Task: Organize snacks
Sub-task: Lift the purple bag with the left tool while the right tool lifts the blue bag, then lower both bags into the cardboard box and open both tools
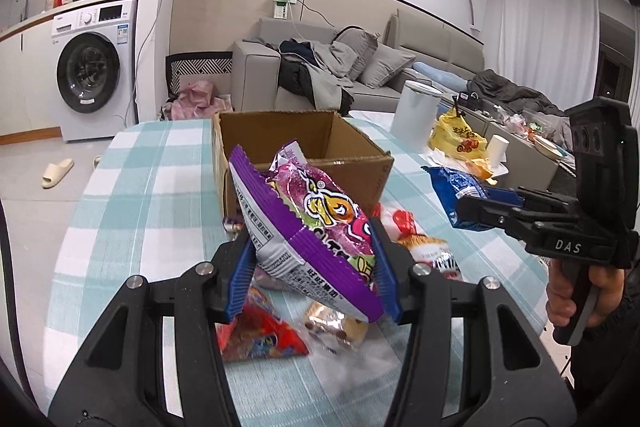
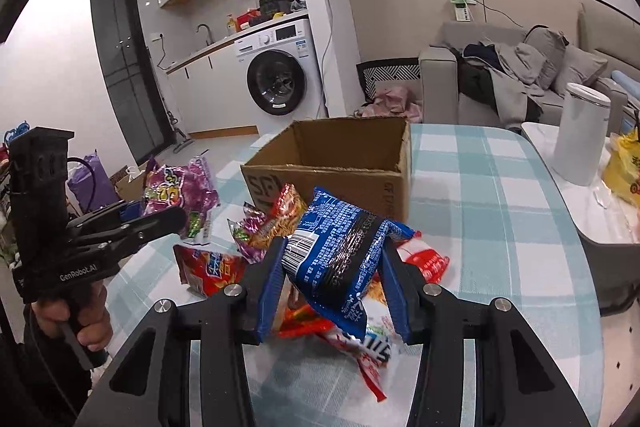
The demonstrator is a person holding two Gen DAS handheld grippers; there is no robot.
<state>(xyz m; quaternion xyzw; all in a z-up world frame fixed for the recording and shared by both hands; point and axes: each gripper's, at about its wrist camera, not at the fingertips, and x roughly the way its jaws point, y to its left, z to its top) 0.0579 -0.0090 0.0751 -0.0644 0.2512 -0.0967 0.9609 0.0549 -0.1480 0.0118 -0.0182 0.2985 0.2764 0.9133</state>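
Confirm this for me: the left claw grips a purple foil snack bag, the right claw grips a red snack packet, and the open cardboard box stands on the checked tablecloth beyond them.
One detail is wrong: the right claw grips a blue snack packet, not a red one, as the right wrist view shows. The left claw does grip the purple foil snack bag, and the open cardboard box stands on the checked tablecloth.

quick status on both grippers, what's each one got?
Left gripper: closed on the purple snack bag, lifted off the table.
Right gripper: closed on the blue snack packet, lifted above the pile.
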